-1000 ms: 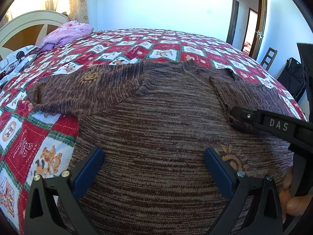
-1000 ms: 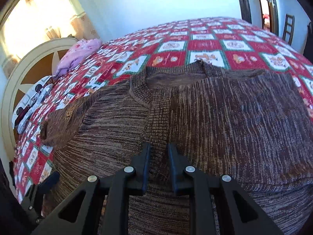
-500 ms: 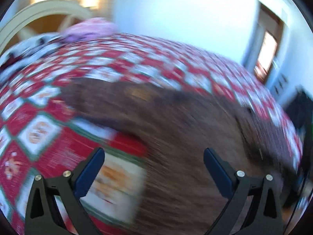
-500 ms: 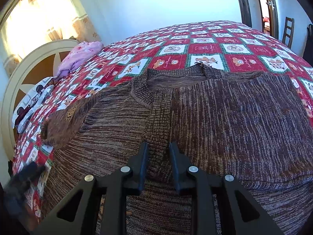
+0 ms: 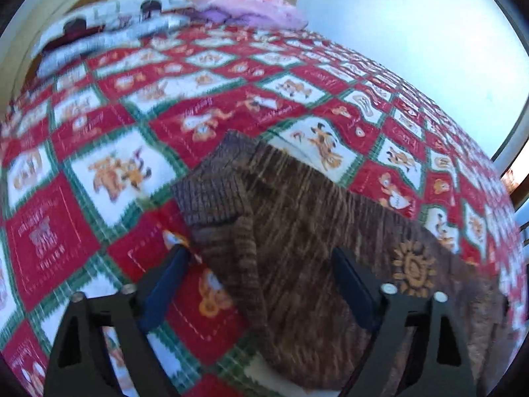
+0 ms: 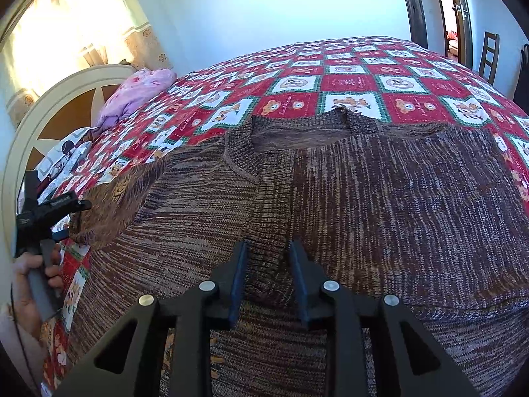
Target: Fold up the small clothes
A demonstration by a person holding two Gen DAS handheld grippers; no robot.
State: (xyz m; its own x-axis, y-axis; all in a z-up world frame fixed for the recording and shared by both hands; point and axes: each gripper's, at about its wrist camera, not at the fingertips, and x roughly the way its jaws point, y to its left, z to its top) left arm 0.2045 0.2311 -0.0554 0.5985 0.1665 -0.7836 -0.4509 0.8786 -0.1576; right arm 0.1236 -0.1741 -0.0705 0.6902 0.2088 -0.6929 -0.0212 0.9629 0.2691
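Sleeve cuff [image 5: 211,195] is what now fills my left wrist view, where a second ago I was looking down on the broad body of the brown knitted sweater [image 6: 380,205]; I have swung my left hand-held gripper [image 5: 261,281] out to the garment's left side. That means the body is laid flat and the sleeve fold comes next, as I judge it. Nearest me in that view, the gripper's jaws are closing from wide, the sleeve's edge lying between them, but the pads do not press on it yet, so it holds nothing. Just beyond the tips the ribbed cuff lies doubled on the red, white and green quilt [image 5: 99,172], with a small orange sun motif [image 5: 413,271] on the knit to the right. Farther off are a pink bundle [image 5: 251,8] and the cream headboard [image 5: 39,33]. In the right wrist view my right hand-held gripper [image 6: 267,258] has kept its place over the sweater's ribbed front strip [image 6: 271,205], angled down; its narrow jaws are opening, the knit lies under and between them, and I cannot tell whether the pads touch it. Off to that view's left edge the person's left hand [image 6: 36,281] grips the other tool's handle beside the sleeve. Beyond the neckline [image 6: 297,132] the bed runs on to a doorway [image 6: 446,13] and a chair [image 6: 489,56].
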